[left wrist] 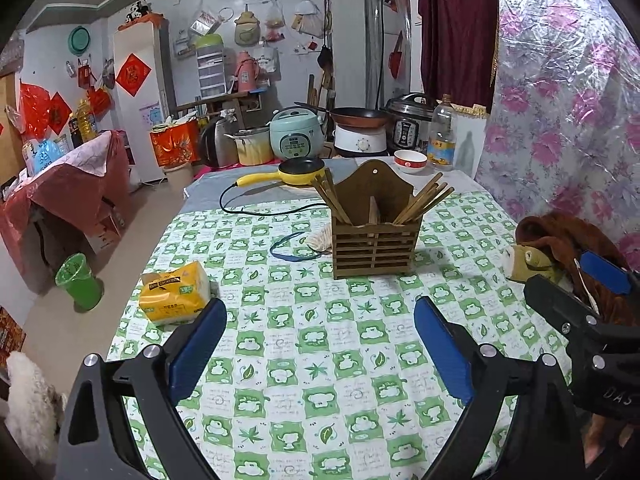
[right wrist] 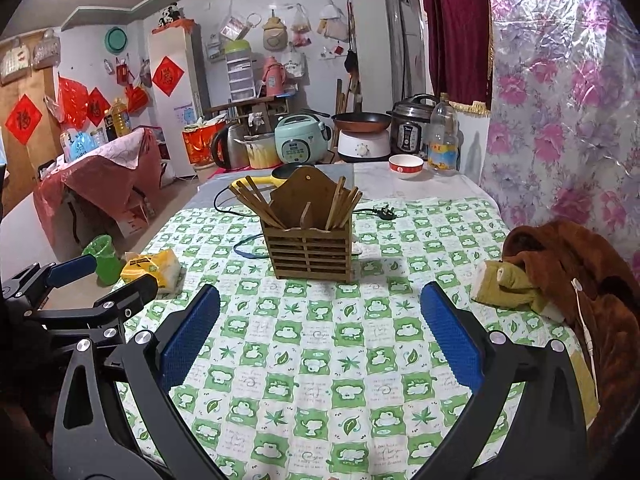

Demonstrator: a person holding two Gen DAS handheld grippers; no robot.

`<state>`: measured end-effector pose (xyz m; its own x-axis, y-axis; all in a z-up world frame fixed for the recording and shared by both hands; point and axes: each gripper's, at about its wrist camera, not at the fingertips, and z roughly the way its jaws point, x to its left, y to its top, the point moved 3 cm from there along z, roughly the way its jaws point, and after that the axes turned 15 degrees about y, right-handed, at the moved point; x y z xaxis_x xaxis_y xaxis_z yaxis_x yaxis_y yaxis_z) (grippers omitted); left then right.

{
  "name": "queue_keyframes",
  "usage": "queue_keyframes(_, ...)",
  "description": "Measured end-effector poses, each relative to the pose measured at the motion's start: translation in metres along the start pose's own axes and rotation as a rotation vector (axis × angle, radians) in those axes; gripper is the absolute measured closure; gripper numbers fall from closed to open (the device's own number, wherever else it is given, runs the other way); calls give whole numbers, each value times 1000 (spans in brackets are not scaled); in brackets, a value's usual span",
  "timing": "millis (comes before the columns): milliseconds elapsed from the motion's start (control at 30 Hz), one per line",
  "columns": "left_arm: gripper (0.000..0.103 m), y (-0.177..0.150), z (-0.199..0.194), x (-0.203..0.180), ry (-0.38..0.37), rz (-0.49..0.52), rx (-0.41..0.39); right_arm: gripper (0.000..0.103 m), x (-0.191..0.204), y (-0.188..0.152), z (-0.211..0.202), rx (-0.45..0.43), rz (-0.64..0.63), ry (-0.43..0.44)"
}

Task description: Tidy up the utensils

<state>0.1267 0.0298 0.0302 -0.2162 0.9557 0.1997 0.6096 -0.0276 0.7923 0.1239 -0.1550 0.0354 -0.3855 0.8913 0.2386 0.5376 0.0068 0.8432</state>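
A brown slatted wooden utensil holder (left wrist: 376,240) stands on the green-and-white checked tablecloth (left wrist: 320,360), with several wooden chopsticks (left wrist: 330,196) leaning out of its left and right compartments. It also shows in the right wrist view (right wrist: 312,248), chopsticks (right wrist: 256,200) fanned out. My left gripper (left wrist: 320,344) is open and empty, well short of the holder. My right gripper (right wrist: 320,332) is open and empty, also short of it. The right gripper shows at the right edge of the left view (left wrist: 580,300); the left gripper shows at the left of the right view (right wrist: 80,292).
A yellow tissue pack (left wrist: 176,296) lies front left. A blue band (left wrist: 296,248) and a yellow electric pan (left wrist: 296,170) with its cord lie behind the holder. A brown plush garment (right wrist: 568,280) sits at the right edge. A red-white bowl (right wrist: 406,166), bottle and cookers stand at the back.
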Motion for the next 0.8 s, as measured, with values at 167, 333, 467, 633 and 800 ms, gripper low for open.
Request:
queue_keyframes(167, 10, 0, -2, -1, -4, -2, -4, 6, 0, -2, 0, 0, 1, 0)
queue_keyframes(333, 10, 0, -3, -1, -6, -2, -1, 6, 0, -2, -1, 0, 4, 2)
queue_keyframes(467, 10, 0, -3, -2, -10, -6, 2, 6, 0, -3, 0, 0, 3, 3)
queue_keyframes(633, 9, -1, -3, -1, -10, -7, 5, 6, 0, -3, 0, 0, 3, 1)
queue_keyframes(800, 9, -1, -3, 0, -9, -7, 3, 6, -1, -5, 0, 2, 4, 0)
